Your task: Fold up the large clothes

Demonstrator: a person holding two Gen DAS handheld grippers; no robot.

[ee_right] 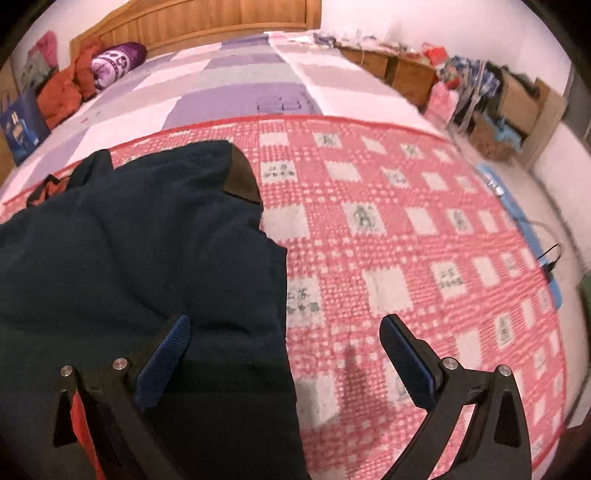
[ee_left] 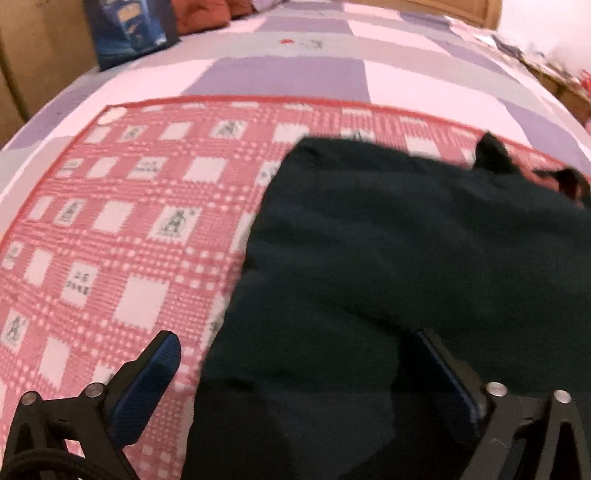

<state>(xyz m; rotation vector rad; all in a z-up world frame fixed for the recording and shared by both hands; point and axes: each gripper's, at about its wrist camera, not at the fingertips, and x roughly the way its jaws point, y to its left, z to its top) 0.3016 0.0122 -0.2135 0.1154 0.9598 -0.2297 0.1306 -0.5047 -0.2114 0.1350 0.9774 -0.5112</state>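
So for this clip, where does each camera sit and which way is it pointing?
Left wrist: on the left gripper, looking up the bed over the dark navy folded garment toward a blue box; both open blue-padded fingers show.
Right wrist: on the right gripper, facing the wooden headboard; open fingers show.
Shared: the garment, red-and-white checked mat, purple patchwork bedsheet.

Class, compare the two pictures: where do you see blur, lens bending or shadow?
Left wrist view: motion blur smears the dark garment and checked mat; the bed bulges. Right wrist view: sharper, black rounded corners, a soft shadow on the mat between the open right gripper.
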